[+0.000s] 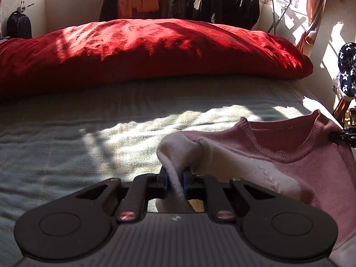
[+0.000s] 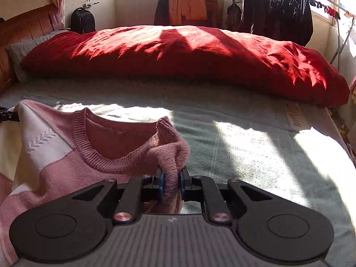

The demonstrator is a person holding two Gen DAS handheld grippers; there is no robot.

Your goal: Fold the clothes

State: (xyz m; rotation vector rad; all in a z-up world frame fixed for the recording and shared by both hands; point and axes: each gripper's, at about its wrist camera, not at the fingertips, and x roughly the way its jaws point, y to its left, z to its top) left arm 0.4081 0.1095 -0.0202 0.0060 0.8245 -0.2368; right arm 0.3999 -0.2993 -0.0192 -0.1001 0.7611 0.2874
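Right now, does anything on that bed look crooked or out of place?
Nothing is damaged or spilled. The pink and white sweater hangs bunched, pinched at its shoulders by the left claw and right claw. The red duvet lies heaped across the bed's far side.

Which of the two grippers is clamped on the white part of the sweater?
The left gripper: its pads pinch the sweater's white shoulder panel, whereas the right gripper pinches pink knit beside the collar.

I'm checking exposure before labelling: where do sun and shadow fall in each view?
Left wrist view: hard sun patches on the bed cover, the red duvet half shaded, the windows blown out. Right wrist view: glare on the cover beside the pink sweater.
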